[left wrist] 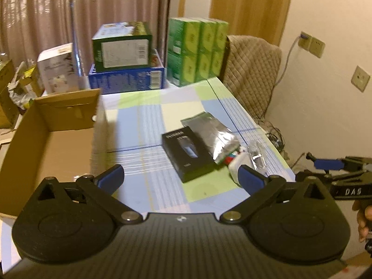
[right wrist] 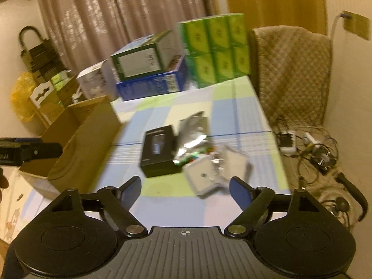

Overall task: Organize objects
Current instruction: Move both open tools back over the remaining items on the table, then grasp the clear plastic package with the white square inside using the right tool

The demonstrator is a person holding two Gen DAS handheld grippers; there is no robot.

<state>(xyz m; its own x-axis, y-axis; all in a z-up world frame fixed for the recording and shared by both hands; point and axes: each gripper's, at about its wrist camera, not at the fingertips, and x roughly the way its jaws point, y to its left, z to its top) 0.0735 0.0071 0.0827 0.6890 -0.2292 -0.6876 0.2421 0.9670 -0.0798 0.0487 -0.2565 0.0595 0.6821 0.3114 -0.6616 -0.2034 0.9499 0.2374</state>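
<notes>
Several items wait on the checked tablecloth (left wrist: 148, 121), centre-right of frame: a black box (left wrist: 186, 153), a silver foil pouch (left wrist: 209, 134) leaning on it, and a white packet w/ clear wrap (right wrist: 209, 176) just beside. The cardboard box (left wrist: 58, 134), left of frame, looks bare inside (far corners hidden), so sorting seems barely begun. Left gripper (left wrist: 181, 176) has jaws apart w/ nothing between; right gripper (right wrist: 186, 188) likewise, jaws apart and empty, hovering near the pile. Pretty much everything's left to do.
</notes>
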